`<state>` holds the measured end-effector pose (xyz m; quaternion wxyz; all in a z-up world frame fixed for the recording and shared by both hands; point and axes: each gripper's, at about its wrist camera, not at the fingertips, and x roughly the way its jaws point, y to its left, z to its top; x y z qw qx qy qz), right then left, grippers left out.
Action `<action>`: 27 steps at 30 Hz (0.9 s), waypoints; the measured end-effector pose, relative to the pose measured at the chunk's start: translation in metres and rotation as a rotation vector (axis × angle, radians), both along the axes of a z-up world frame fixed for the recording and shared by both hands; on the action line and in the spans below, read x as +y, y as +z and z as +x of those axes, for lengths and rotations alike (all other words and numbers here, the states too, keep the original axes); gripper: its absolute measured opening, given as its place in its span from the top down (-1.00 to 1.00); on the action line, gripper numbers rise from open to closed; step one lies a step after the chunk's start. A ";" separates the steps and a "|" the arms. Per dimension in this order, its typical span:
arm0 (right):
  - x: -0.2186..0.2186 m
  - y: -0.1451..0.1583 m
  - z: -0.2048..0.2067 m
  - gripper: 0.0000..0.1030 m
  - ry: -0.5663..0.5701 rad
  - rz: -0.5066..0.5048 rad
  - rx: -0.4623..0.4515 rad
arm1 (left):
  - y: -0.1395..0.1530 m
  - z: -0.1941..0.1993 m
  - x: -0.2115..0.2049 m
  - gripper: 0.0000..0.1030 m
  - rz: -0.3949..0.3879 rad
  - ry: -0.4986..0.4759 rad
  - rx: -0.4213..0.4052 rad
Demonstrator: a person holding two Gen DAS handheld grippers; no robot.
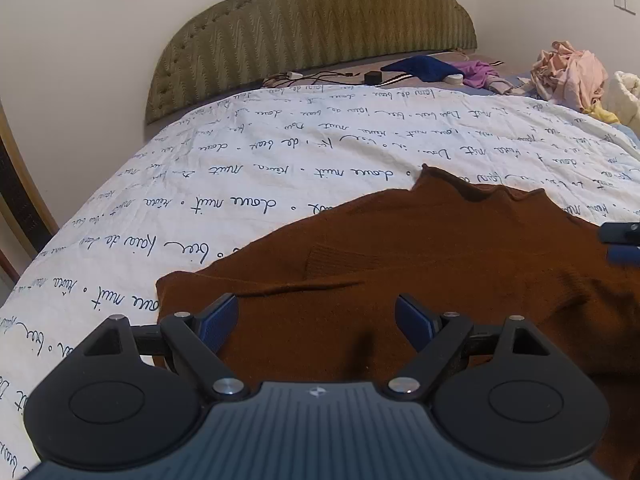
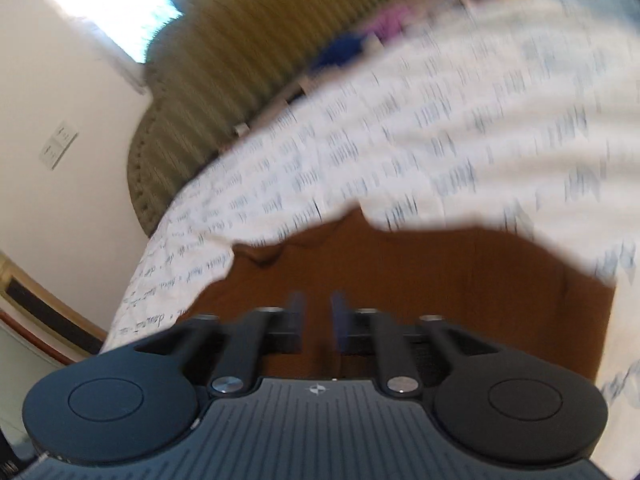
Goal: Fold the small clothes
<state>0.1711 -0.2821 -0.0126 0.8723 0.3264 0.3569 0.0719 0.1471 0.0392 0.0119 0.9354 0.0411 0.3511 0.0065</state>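
Observation:
A brown knit sweater (image 1: 420,248) lies spread on the white bed cover (image 1: 280,152) with script print. A sleeve is folded across its body. My left gripper (image 1: 316,320) is open and empty, just above the sweater's near left part. My right gripper (image 2: 317,316) hovers over the sweater (image 2: 440,272) with its jaws narrowly apart and nothing between them; this view is motion-blurred. Its fingertips (image 1: 622,242) show at the right edge of the left wrist view.
A green padded headboard (image 1: 312,24) stands at the back. Cables and a black charger (image 1: 372,77) lie near it. A blue garment (image 1: 424,66), a purple one (image 1: 480,72) and a pink clothes pile (image 1: 568,72) sit at the far right.

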 end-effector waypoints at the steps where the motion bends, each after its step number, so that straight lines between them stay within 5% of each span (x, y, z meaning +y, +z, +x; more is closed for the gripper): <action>1: -0.002 -0.008 -0.001 0.01 -0.002 0.045 0.021 | 0.000 -0.001 0.000 -0.67 -0.002 -0.004 0.000; 6: 0.011 -0.037 -0.018 0.01 0.032 0.223 0.109 | -0.003 0.001 0.001 -0.67 -0.004 -0.004 0.013; 16: 0.046 -0.049 -0.002 0.04 -0.050 0.220 0.031 | -0.008 0.002 -0.002 -0.67 -0.009 0.005 0.031; 19: 0.056 -0.047 0.006 0.75 -0.027 0.202 0.025 | -0.009 0.002 -0.003 -0.67 -0.002 0.005 0.032; 27: 0.057 -0.008 0.003 0.78 -0.039 0.057 -0.103 | -0.009 0.003 0.001 -0.67 -0.006 0.018 0.040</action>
